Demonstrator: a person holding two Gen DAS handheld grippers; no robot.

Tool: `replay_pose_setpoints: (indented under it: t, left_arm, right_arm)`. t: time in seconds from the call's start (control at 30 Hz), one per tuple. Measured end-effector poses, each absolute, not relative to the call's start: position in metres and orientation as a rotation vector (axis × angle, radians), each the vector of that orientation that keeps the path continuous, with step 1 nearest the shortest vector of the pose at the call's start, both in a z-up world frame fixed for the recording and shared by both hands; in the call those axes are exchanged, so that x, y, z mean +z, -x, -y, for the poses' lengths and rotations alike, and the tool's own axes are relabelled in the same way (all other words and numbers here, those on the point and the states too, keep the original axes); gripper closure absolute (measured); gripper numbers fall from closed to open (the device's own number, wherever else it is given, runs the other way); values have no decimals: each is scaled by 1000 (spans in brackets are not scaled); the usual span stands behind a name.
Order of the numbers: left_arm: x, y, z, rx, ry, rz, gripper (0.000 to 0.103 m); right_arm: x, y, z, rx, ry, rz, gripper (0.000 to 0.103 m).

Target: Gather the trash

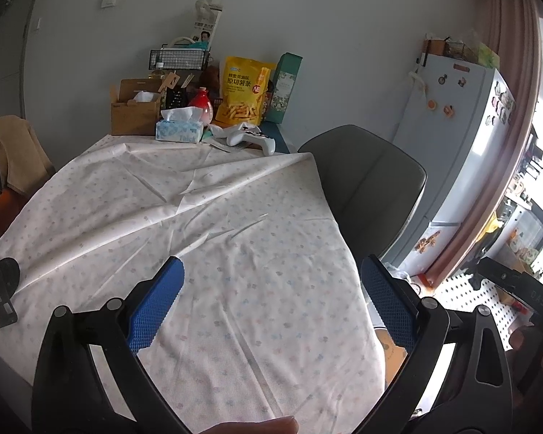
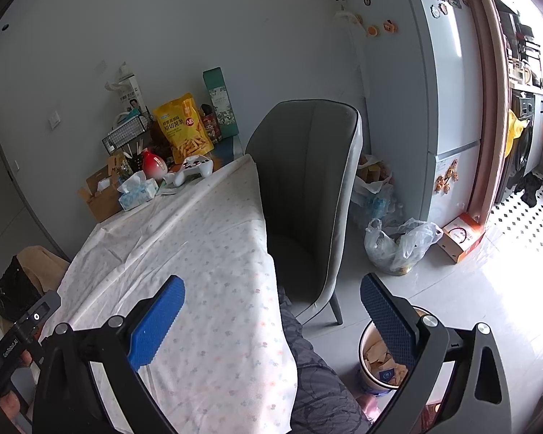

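left claw (image 1: 271, 282) is spread wide, blue pads apart, nothing between them, hovering over the bench (image 1: 206, 217). right claw (image 2: 271, 300) is just as wide and just as empty, hanging at the bench's near right corner, one pad over the cloth and the other out over the floor.

now the trash: it sits in a small round bin (image 2: 371, 379) on the floor, low to the right of the bench and partly hidden behind the right claw's pad. crumpled tan paper and a bluish wrapper show inside its white rim. further back on the floor, a crinkled clear plastic bag (image 2: 398, 242) slumps near the fridge (image 2: 427, 90), with an orange-and-white box (image 2: 461, 237) just beside it.

the bench is covered by a white cloth with tiny pale flowers, creased in long folds, and its whole near stretch is bare. the clutter is all at the far end by the wall: a tissue pack (image 1: 179, 128), a white game controller (image 1: 251, 139), a yellow snack bag (image 1: 244, 90), a cardboard box (image 1: 134, 108).

edges: the cloth hangs over the right side, and a grey chair (image 2: 307, 188) stands tight against that edge. between chair and fridge the grey floor lies open.
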State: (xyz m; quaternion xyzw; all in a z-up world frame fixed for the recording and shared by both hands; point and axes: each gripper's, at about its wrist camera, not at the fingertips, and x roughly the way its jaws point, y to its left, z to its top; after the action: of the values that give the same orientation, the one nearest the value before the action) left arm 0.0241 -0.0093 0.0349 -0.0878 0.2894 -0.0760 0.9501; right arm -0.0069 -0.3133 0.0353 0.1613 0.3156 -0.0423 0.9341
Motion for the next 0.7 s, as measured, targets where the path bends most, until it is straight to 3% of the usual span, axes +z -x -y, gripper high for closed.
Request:
replay_pose_setpoints:
  t: [0.7]
  left_arm:
    - [34,-23,8,-154,182,-588,6]
  right_arm:
    - [32,7,301,-70,-320,-642,8]
